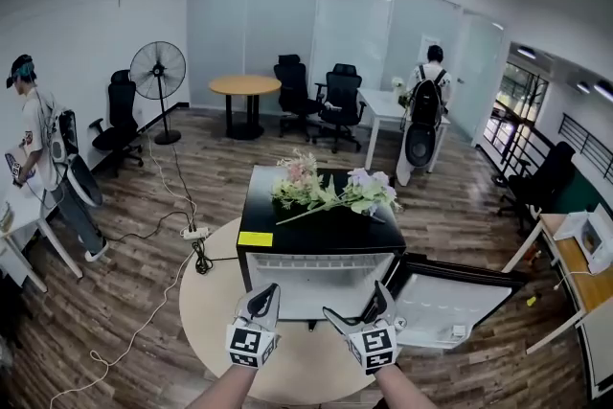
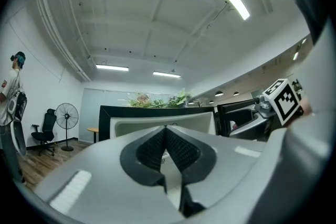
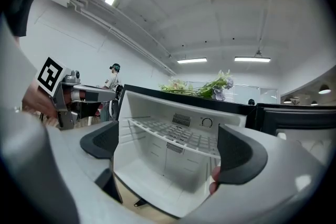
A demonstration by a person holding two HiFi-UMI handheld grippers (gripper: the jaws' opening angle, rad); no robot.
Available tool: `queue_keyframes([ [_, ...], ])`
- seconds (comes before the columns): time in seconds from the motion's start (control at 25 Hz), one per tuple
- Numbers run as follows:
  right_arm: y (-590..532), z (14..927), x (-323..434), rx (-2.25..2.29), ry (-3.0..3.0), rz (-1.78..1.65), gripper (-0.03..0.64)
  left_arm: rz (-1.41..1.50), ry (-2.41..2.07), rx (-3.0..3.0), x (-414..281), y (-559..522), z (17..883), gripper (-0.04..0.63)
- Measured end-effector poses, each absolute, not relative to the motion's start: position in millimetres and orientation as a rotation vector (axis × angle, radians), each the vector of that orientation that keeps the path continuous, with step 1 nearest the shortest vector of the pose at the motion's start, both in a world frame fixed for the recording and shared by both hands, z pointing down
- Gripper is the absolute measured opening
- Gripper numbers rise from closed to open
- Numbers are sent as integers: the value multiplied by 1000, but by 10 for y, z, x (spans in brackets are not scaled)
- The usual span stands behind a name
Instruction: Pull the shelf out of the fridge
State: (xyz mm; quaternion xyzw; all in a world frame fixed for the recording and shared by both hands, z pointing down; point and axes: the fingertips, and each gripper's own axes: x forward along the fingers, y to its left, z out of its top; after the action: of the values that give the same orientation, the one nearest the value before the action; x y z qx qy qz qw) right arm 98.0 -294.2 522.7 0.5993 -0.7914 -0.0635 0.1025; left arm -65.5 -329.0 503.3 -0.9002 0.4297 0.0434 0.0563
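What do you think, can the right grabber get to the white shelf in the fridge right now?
Probably yes. The fridge door is swung open, the right gripper has its jaws apart and faces the shelf, and nothing shows between them.

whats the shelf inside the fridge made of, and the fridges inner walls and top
Shelf: a white grid of thin rods, probably coated metal wire. Inner walls: smooth matte white with moulded ledges, looks like plastic. Fridge top: black with a slight sheen; painted metal or glass, cannot tell.
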Motion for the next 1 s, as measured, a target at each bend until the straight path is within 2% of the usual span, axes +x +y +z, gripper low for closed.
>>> queue_keyframes([
  [1.0, -3537, 5473, 1105, 1683, -2449, -62, 575, 145, 1418, -2644, -400, -3667, 4955, 0],
])
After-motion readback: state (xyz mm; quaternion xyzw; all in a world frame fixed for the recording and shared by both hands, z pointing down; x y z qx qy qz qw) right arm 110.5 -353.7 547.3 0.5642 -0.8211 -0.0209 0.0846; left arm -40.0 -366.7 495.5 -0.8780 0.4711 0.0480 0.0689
